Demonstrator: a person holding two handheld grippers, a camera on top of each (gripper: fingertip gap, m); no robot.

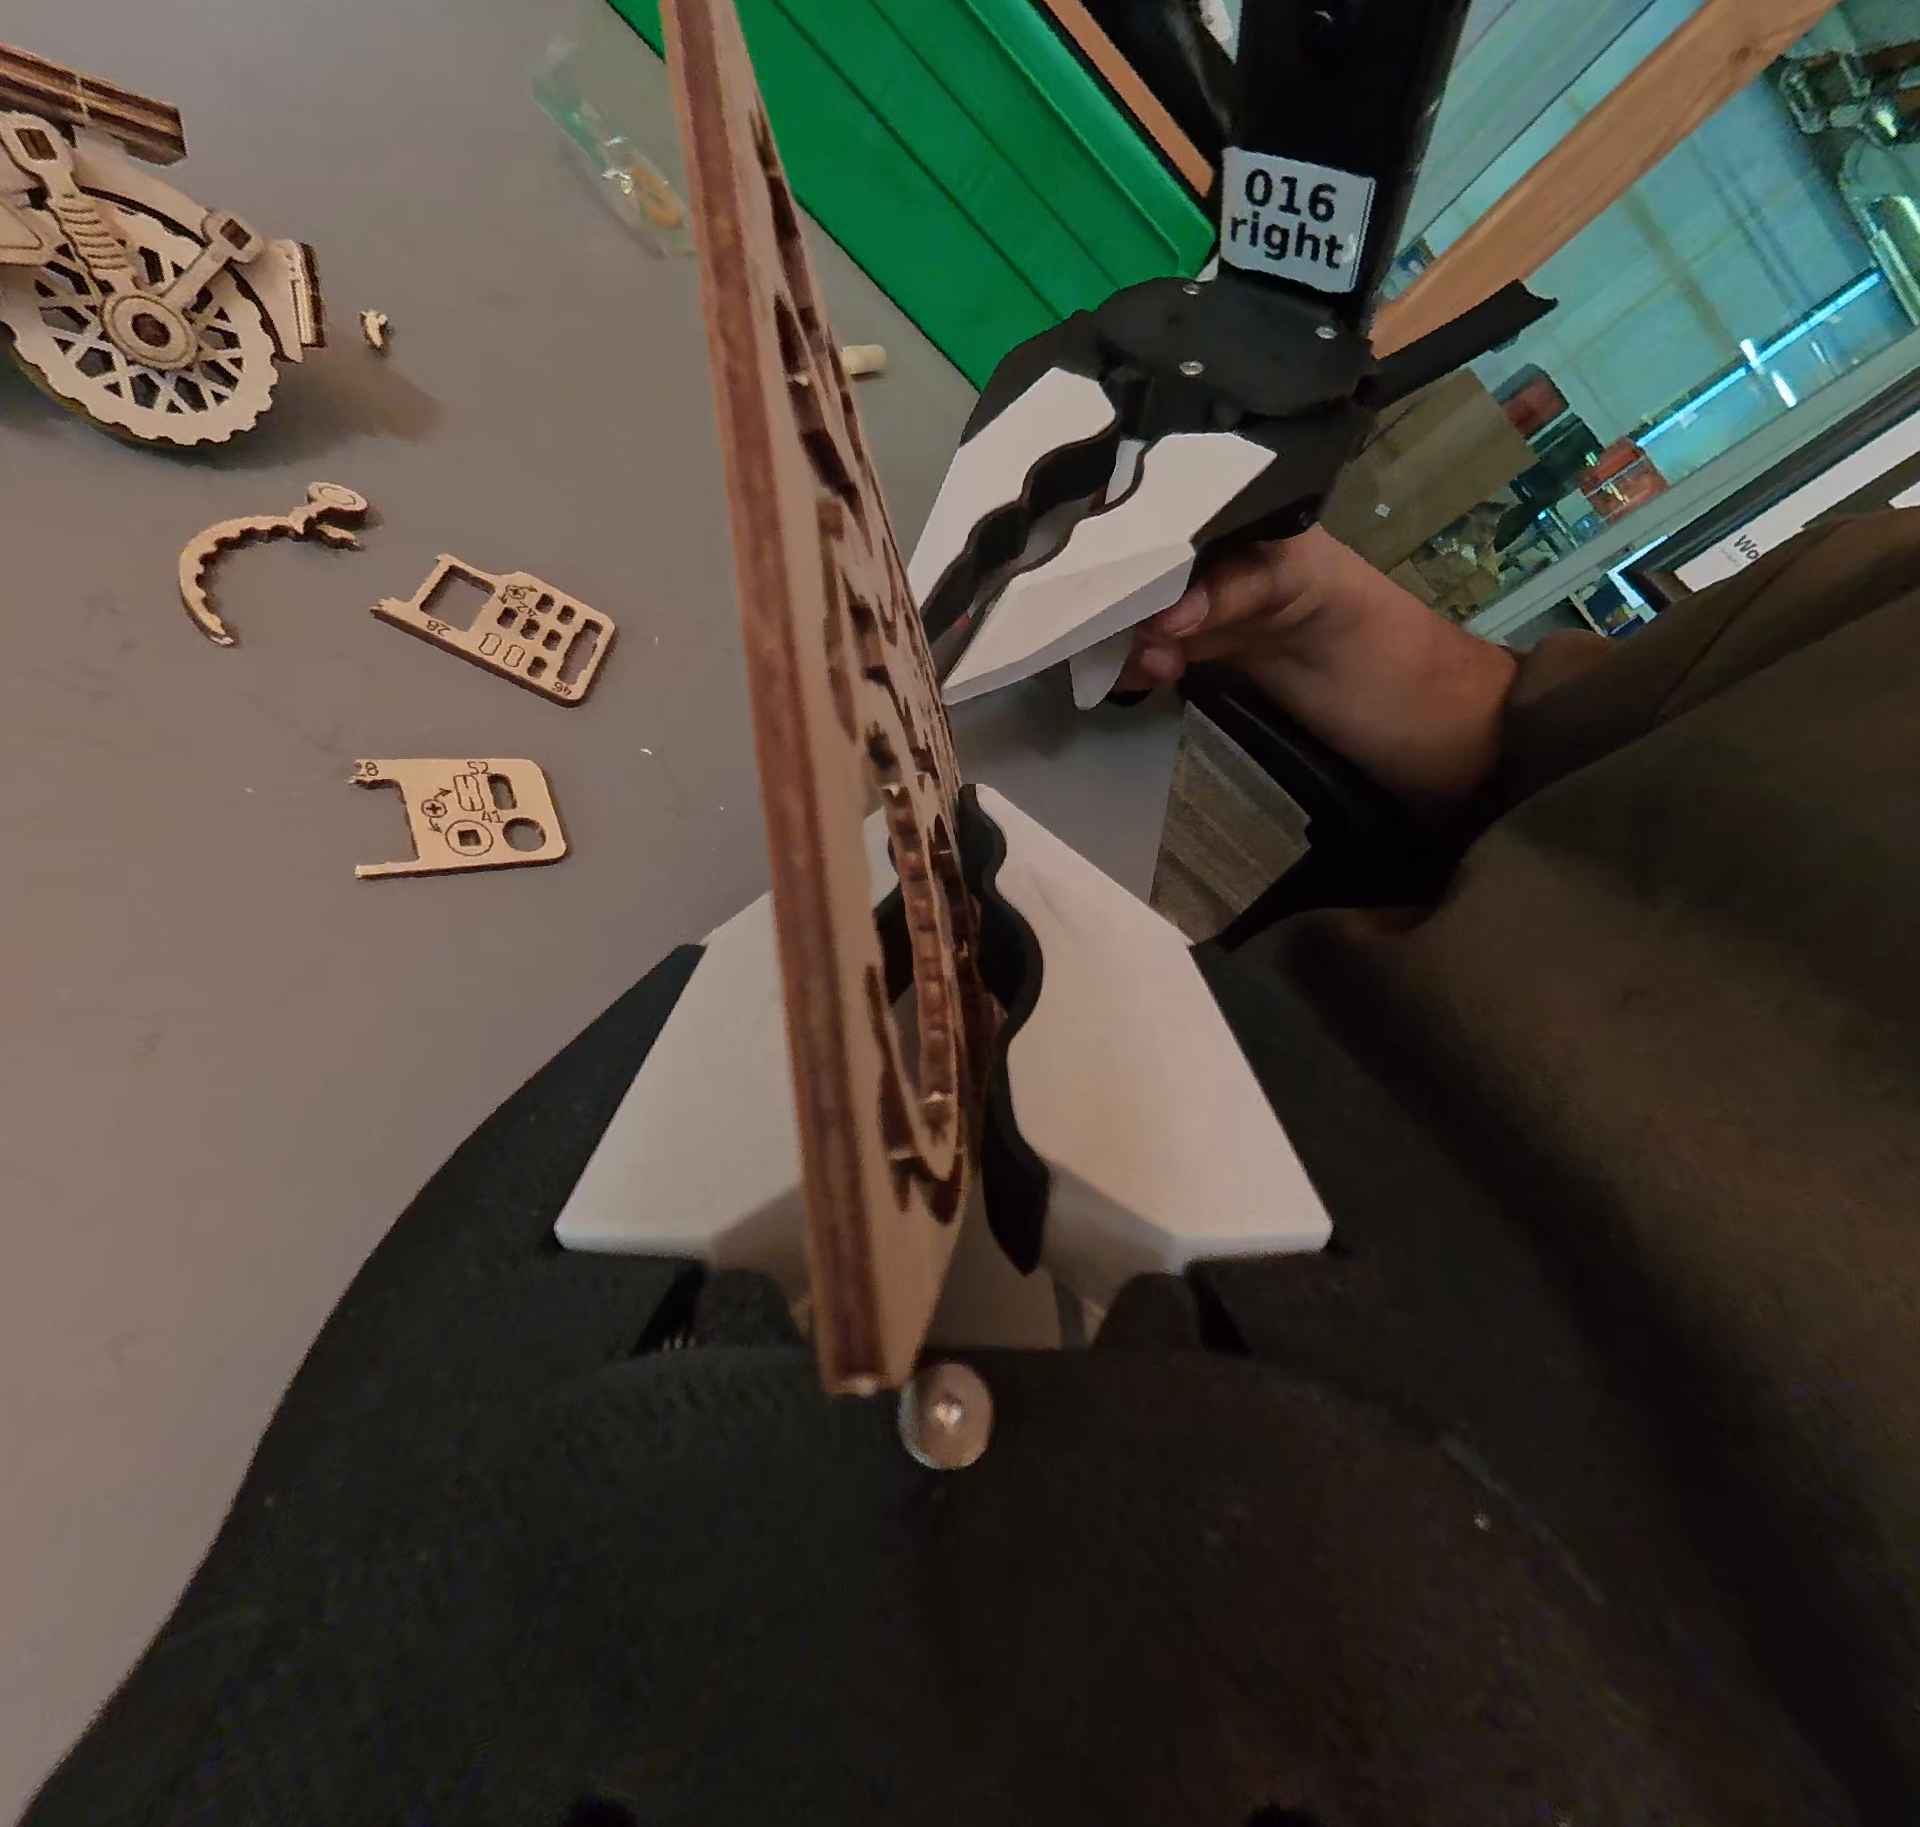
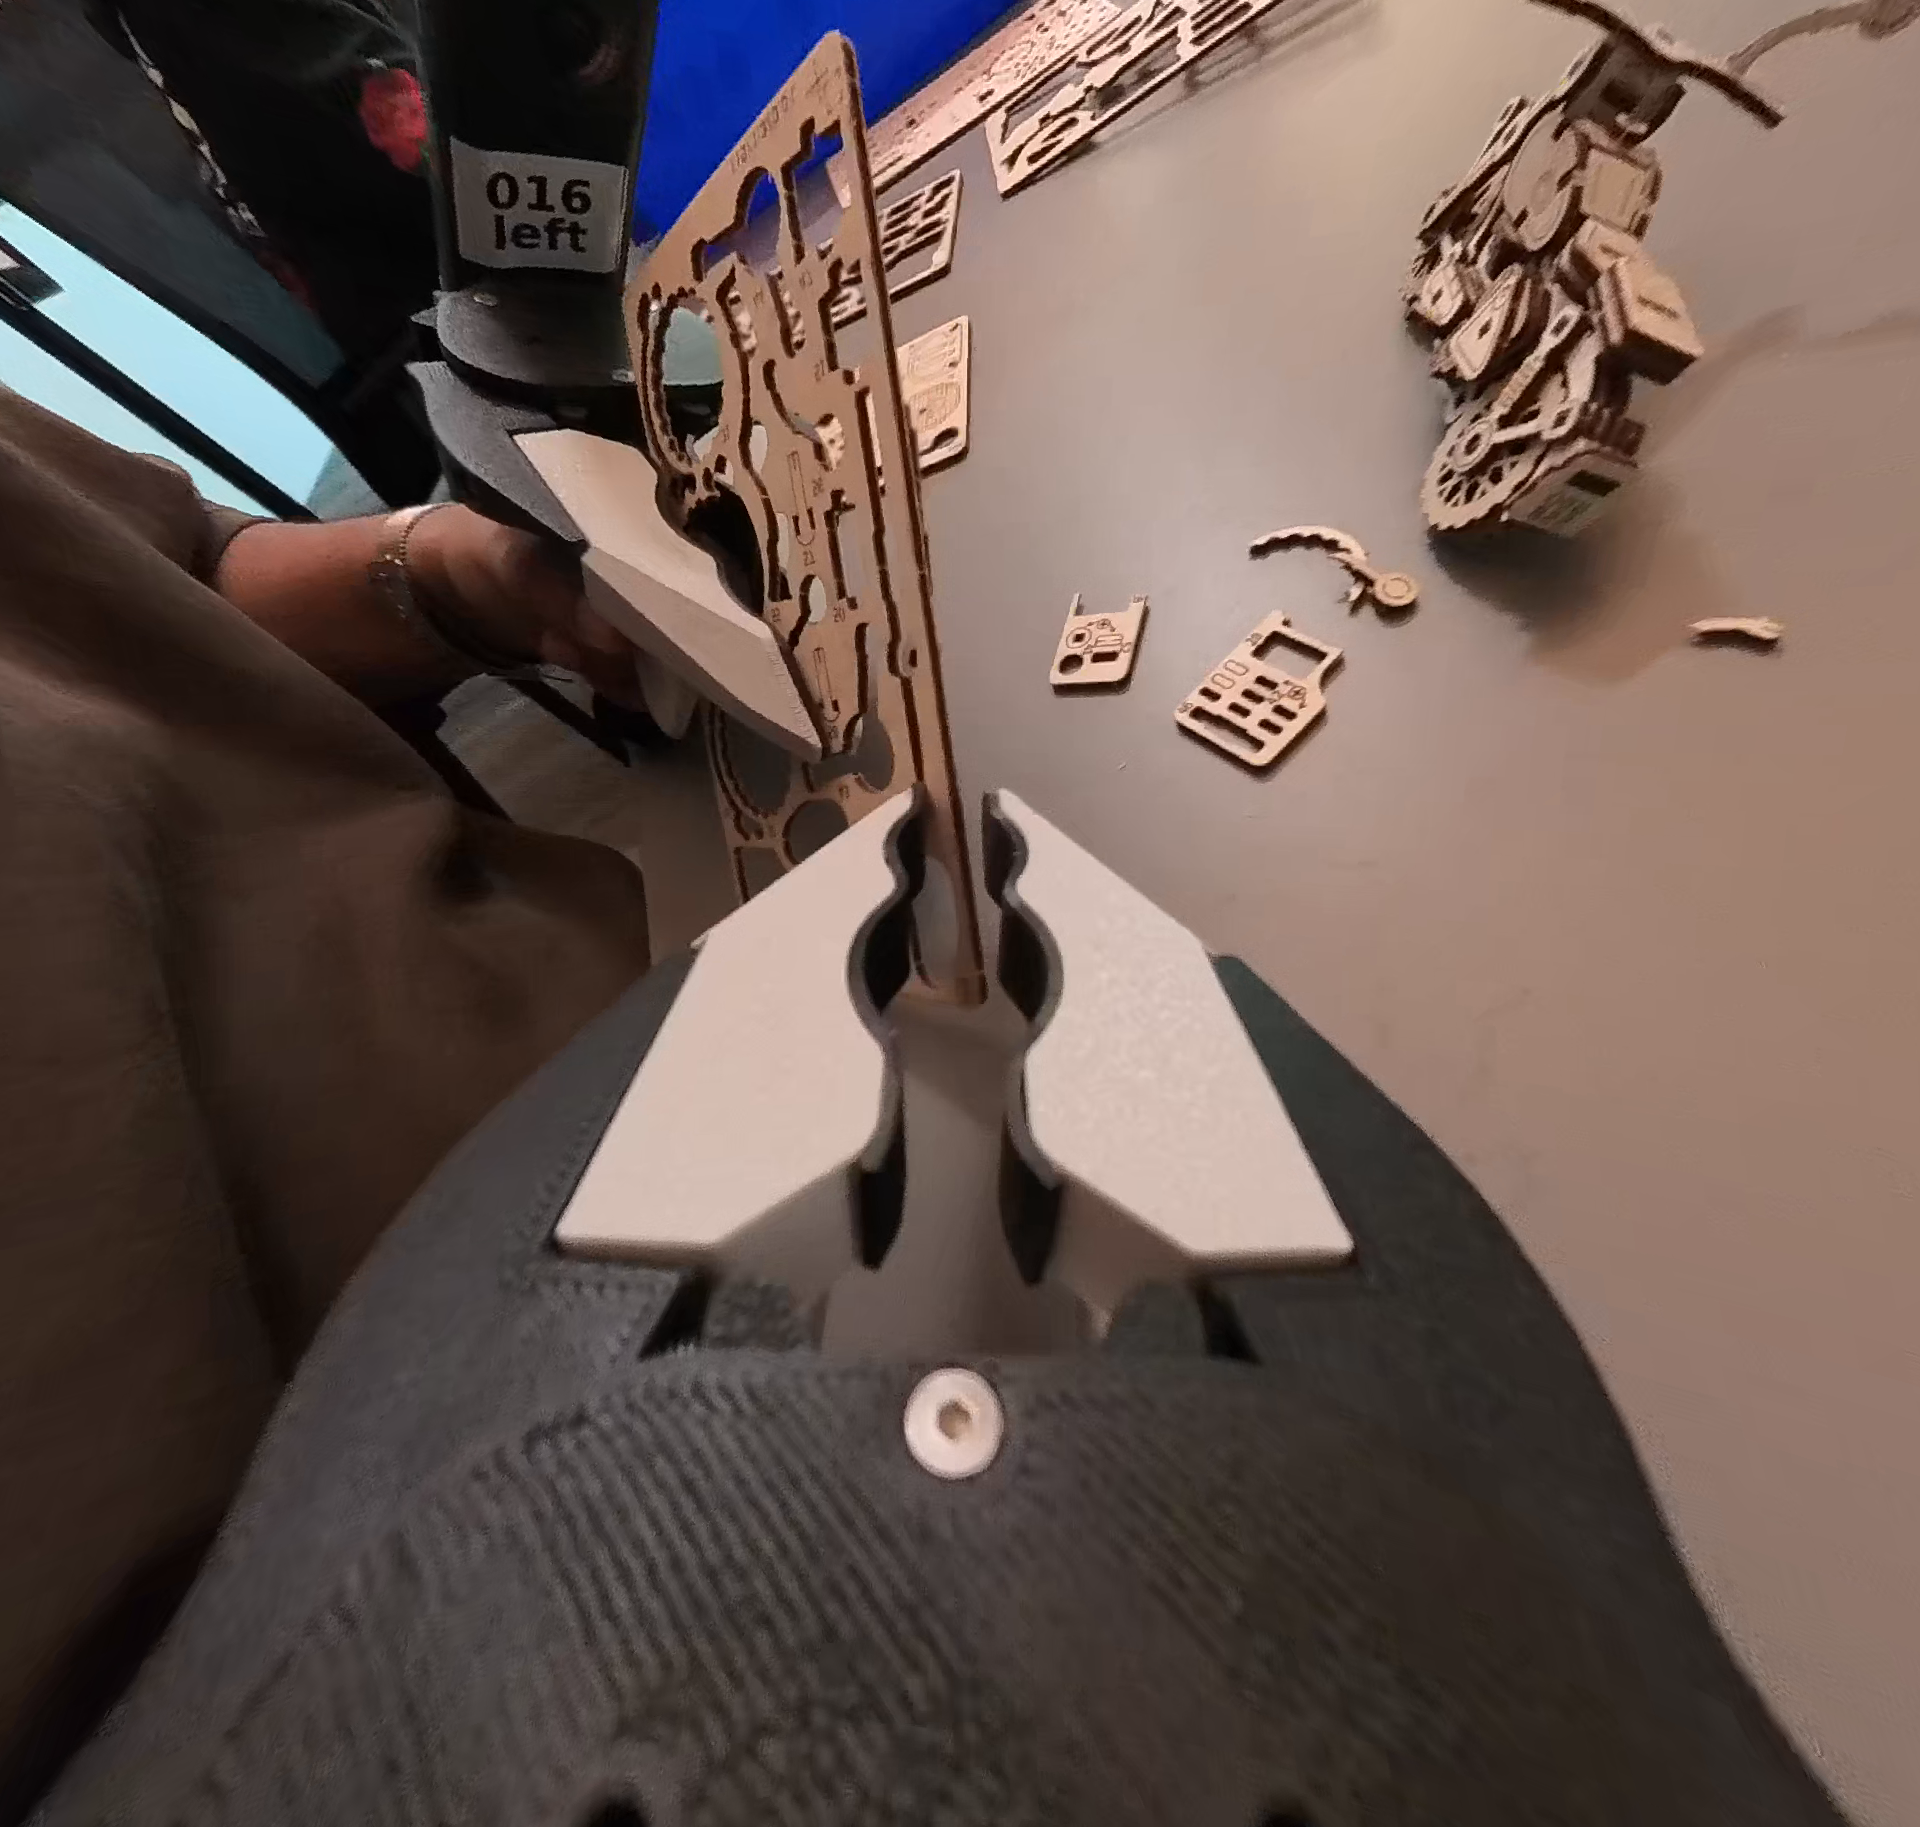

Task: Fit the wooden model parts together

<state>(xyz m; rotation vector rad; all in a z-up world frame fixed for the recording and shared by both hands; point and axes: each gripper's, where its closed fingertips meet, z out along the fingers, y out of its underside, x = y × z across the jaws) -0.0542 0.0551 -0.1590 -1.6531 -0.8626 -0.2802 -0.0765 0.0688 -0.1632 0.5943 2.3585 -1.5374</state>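
A thin laser-cut wooden sheet [image 1: 821,634] with several punched-out holes stands upright above the grey table [image 1: 312,1050]. My left gripper [image 1: 894,842] is shut on its lower part. In the right wrist view the sheet [image 2: 831,375] shows face-on, with the left gripper [image 2: 790,728] clamped on it. My right gripper [image 2: 953,806] is shut on the sheet's near edge, and it also shows in the left wrist view [image 1: 945,665]. A partly built wooden model with a spoked wheel [image 1: 135,323] [image 2: 1538,343] stands on the table.
Loose parts lie on the table: a curved piece [image 1: 260,551] [image 2: 1340,562], a slotted plate [image 1: 499,629] [image 2: 1257,691], a smaller plate [image 1: 462,816] [image 2: 1101,639]. More cut sheets [image 2: 1143,42] lie at the back. A green box [image 1: 914,115] stands behind. The table edge [image 1: 1164,790] is close. My left and right fingertips are right by each other. Between my right fingertips and the slotted plate [image 1: 499,629] there is roughly 8 cm. It is also in sight in the right wrist view [image 2: 1240,662].
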